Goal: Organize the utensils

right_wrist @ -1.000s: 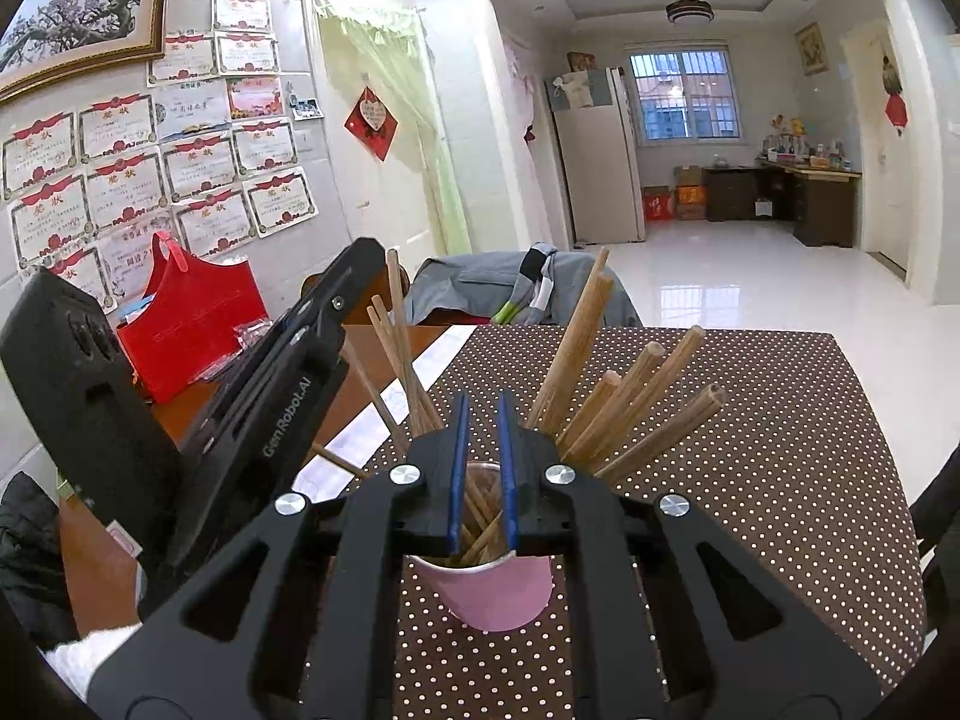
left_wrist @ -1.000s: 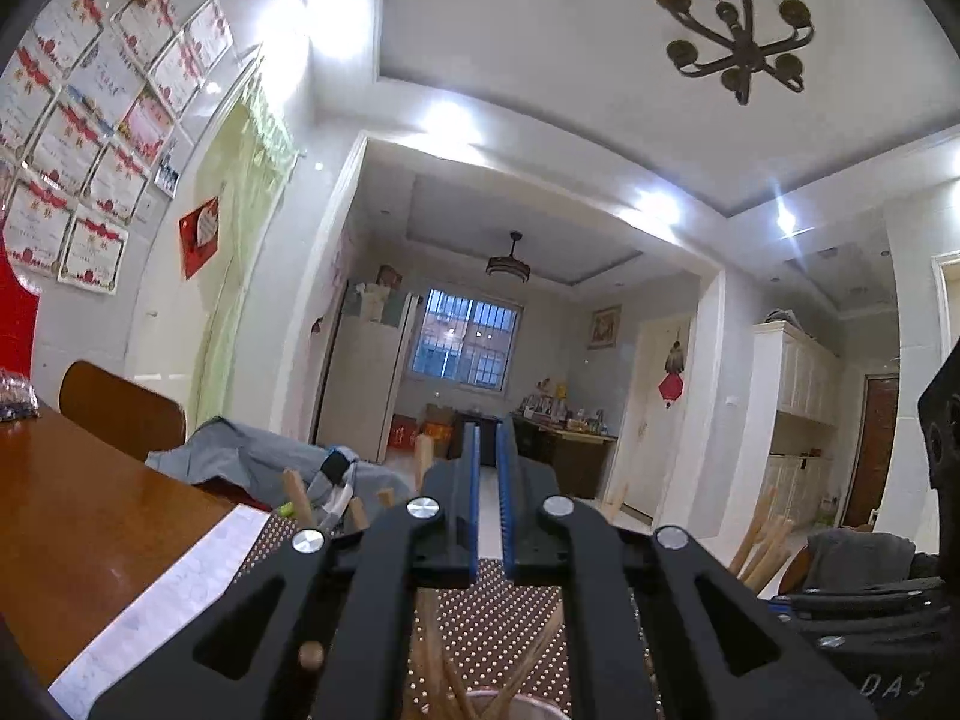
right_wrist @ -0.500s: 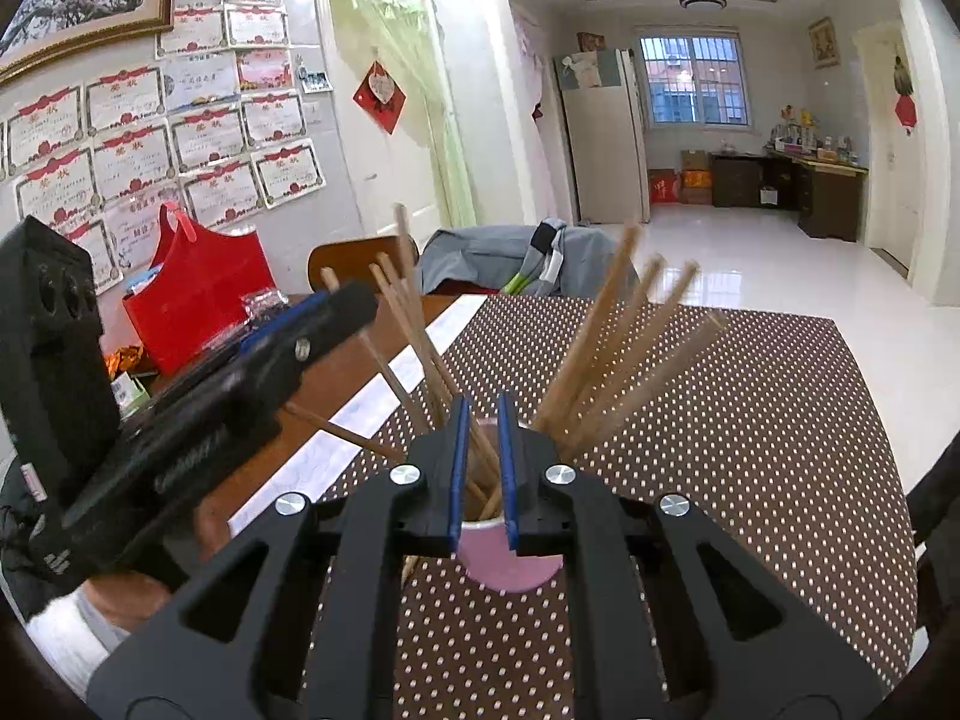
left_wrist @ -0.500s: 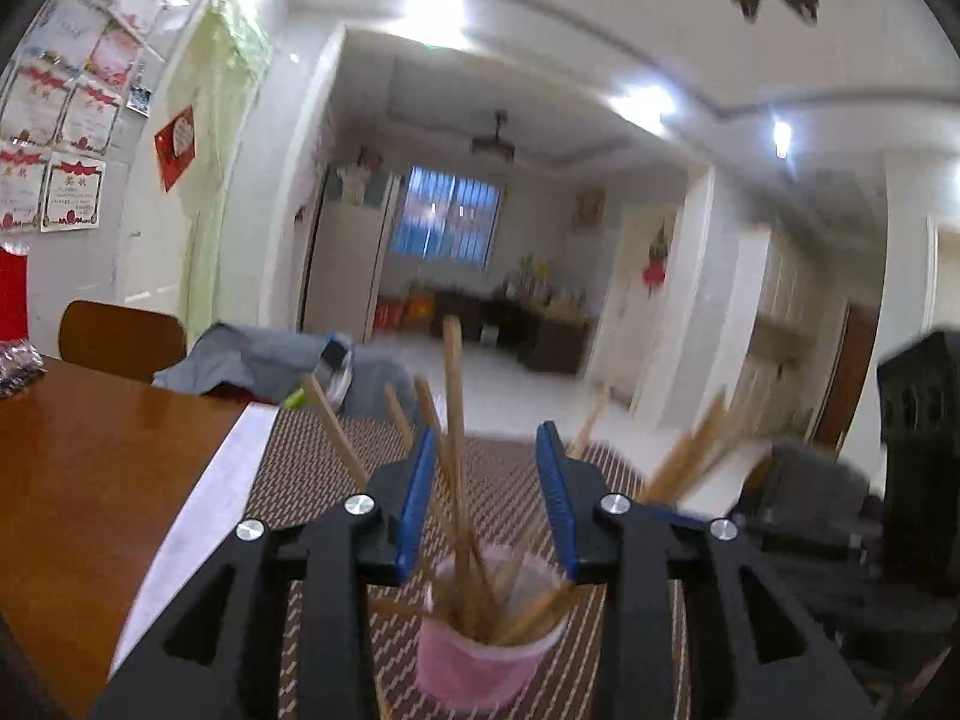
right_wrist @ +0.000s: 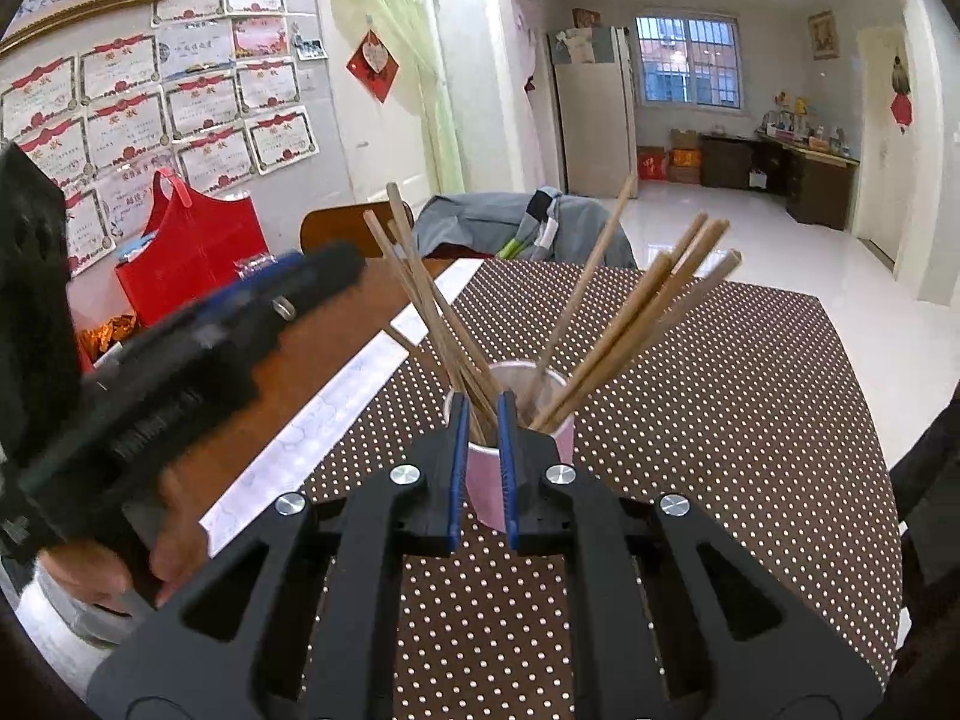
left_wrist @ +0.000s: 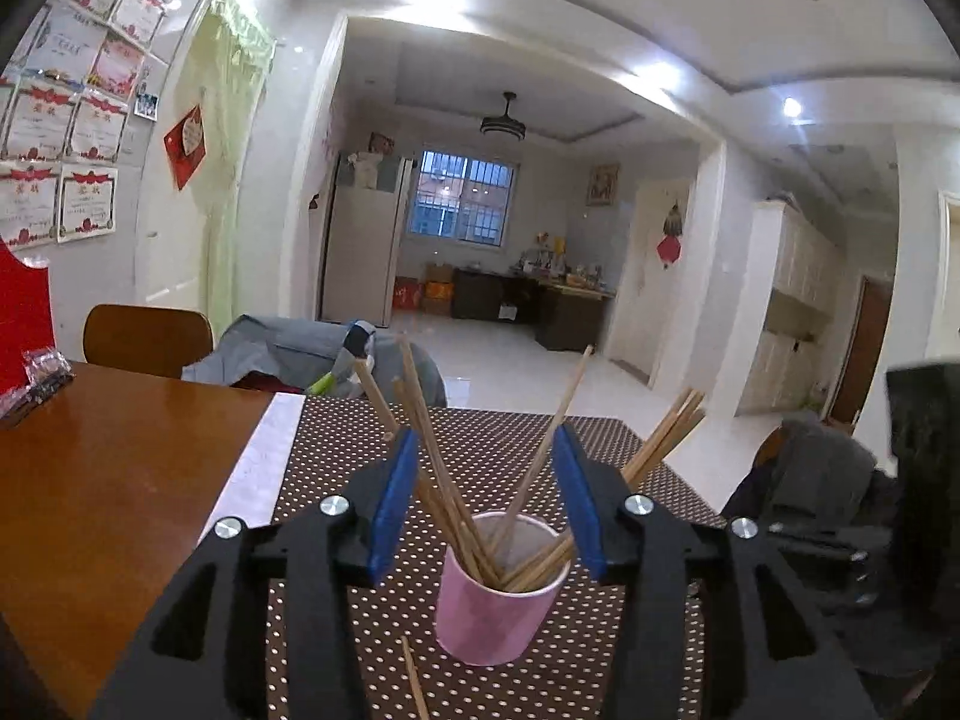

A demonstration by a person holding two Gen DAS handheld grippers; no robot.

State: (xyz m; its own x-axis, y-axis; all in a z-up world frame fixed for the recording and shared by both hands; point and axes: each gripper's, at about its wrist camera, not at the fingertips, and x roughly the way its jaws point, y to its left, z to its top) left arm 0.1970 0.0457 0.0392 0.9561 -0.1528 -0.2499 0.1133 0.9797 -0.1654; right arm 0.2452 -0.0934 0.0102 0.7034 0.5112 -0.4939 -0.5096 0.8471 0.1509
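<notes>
Wooden chopsticks [left_wrist: 444,480] fan from a pink cup [left_wrist: 498,588]; left gripper [left_wrist: 486,498] opening, empty; right gripper [right_wrist: 480,426] clenched, empty.

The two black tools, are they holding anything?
No. The left tool is opening, pinching nothing; the right tool is shut, empty, before the pink paper cup of wooden chopsticks.

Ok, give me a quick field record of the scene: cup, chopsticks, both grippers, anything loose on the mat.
cup: pink cup, upright on the dotted mat
contents: wooden chopsticks, fanned out, leaning on the rim
loose item: one chopstick on the mat in front of the cup
left gripper: jaws opening, pads touching nothing
right gripper: shut, empty, just short of the cup
</notes>
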